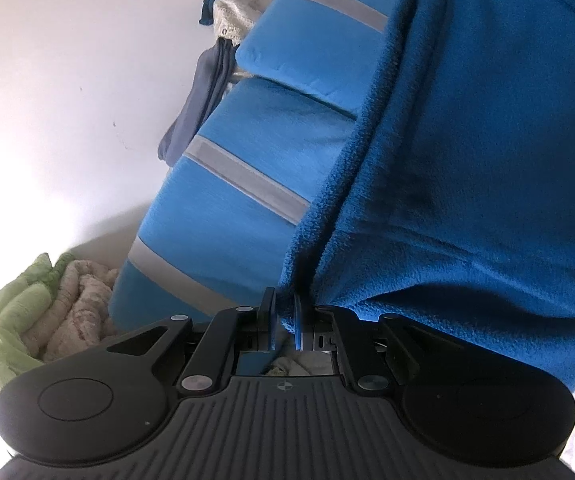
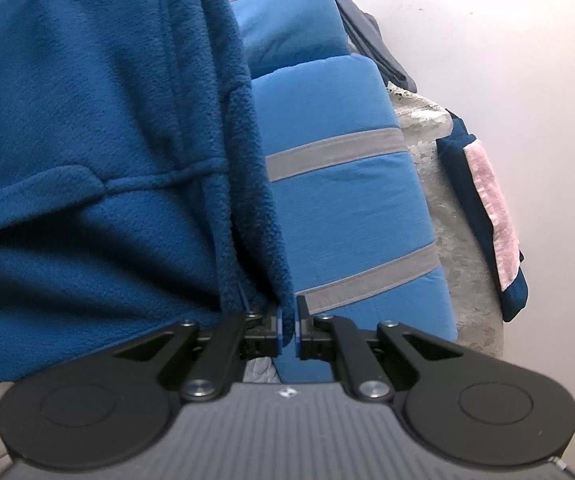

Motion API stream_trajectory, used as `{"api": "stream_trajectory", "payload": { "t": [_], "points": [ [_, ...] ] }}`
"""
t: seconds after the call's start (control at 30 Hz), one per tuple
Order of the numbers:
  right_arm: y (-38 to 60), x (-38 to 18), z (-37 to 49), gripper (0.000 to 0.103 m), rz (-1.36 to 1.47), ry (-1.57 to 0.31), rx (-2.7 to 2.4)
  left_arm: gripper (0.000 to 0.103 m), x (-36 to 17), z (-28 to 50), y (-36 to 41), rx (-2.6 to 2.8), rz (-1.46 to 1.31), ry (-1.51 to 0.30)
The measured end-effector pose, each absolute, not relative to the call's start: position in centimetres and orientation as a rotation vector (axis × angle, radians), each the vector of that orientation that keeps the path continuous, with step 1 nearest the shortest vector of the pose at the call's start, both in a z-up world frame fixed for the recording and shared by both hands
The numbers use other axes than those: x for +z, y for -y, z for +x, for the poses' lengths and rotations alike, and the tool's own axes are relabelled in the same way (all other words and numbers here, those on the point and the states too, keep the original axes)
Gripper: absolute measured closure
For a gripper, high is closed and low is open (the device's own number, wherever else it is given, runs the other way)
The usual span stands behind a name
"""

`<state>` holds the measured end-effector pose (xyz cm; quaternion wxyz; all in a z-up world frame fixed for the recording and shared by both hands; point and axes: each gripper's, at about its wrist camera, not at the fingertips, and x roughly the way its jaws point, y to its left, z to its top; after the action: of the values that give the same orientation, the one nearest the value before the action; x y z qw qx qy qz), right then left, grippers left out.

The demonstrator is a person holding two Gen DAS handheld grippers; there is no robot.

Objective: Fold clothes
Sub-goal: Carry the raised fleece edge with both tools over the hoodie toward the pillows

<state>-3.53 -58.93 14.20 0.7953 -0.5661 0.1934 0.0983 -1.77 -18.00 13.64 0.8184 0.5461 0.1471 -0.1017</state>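
Observation:
A blue fleece garment (image 1: 467, 152) fills the right of the left wrist view. My left gripper (image 1: 284, 312) is shut on its lower left edge, with fleece pinched between the blue pads. In the right wrist view the same fleece garment (image 2: 87, 120) hangs across the left side, showing a seam and a pocket flap. There my right gripper (image 2: 287, 316) is shut on a bunched fold of its right edge. The cloth is stretched between the two grippers and hides what lies beneath it.
Behind the fleece stands a light blue cushioned backrest with grey stripes (image 1: 223, 184) (image 2: 339, 188). A green and beige blanket pile (image 1: 43, 312) lies at the lower left. Dark clothes (image 1: 199, 100) and lace cloth (image 2: 447, 208) drape over the back, with a pink-lined item (image 2: 491, 208) against the white wall.

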Motion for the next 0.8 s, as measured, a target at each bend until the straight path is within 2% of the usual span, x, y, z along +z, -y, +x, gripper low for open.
{"api": "stream_trajectory", "payload": {
  "t": [0.4,0.8],
  "points": [
    [58.6,13.9,-0.8,0.096,-1.236,-0.439,0.209,0.093,13.3,0.6,18.8,-0.181,1.131,-0.367],
    [58.3,11.7,2.4,0.096,-1.261,-0.470,0.217,0.093,10.4,3.6,19.7,-0.157,1.157,-0.420]
  ]
}}
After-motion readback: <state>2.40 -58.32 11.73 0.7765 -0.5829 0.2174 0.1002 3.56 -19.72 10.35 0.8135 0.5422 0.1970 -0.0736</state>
